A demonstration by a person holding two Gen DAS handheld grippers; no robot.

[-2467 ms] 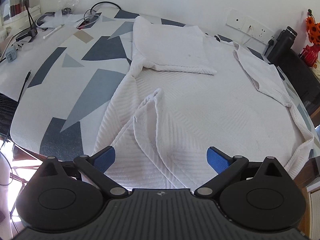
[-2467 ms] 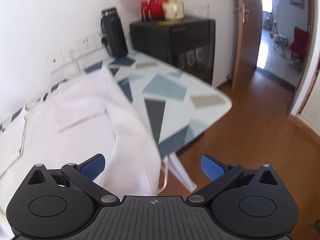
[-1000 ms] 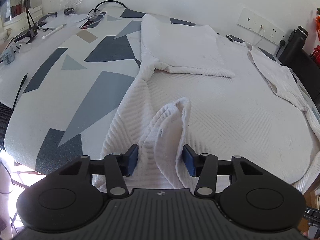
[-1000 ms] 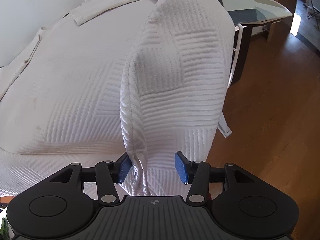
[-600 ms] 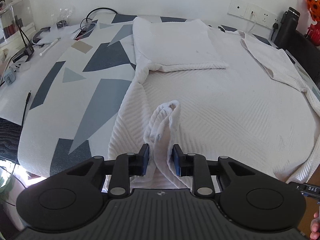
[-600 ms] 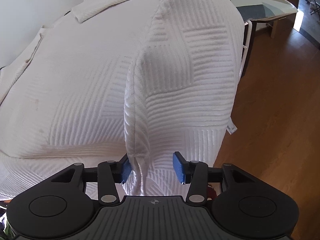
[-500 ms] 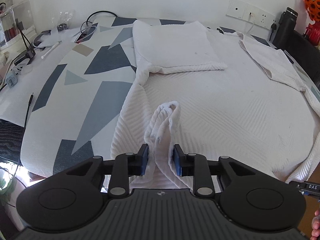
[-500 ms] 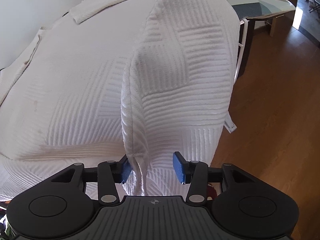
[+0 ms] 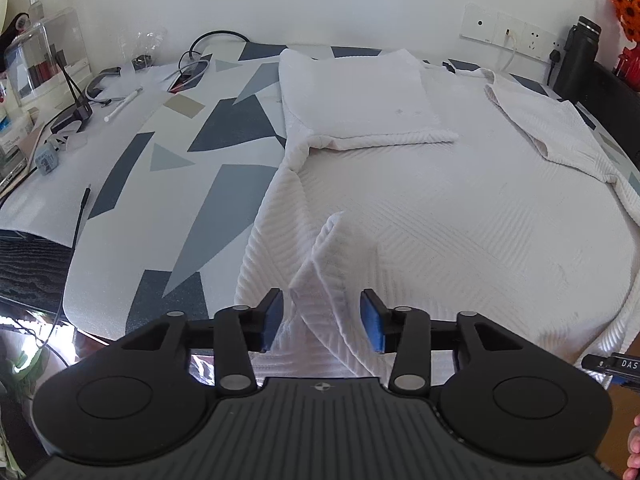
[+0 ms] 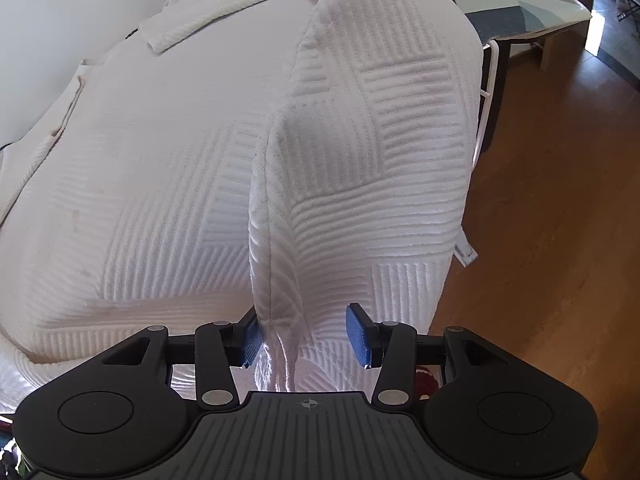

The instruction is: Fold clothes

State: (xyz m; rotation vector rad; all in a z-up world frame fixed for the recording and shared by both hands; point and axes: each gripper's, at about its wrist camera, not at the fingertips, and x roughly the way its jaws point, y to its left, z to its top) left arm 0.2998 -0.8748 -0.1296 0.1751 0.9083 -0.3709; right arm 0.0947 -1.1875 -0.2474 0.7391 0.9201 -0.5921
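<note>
Both the left tongs (image 9: 321, 322) and right tongs (image 10: 306, 336) stand apart, each straddling a raised fold of the white ribbed knitted garment (image 9: 440, 208) on the geometric-patterned tabletop (image 9: 168, 184).

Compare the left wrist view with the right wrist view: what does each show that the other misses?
Only the left wrist view shows the folded sleeve, the cables, the wall sockets, the black bottle and the left claw, open around a raised fabric ridge.

Only the right wrist view shows the wooden floor and the right claw, open around a hanging hem fold.

Both show the white textured garment on the patterned table.
</note>
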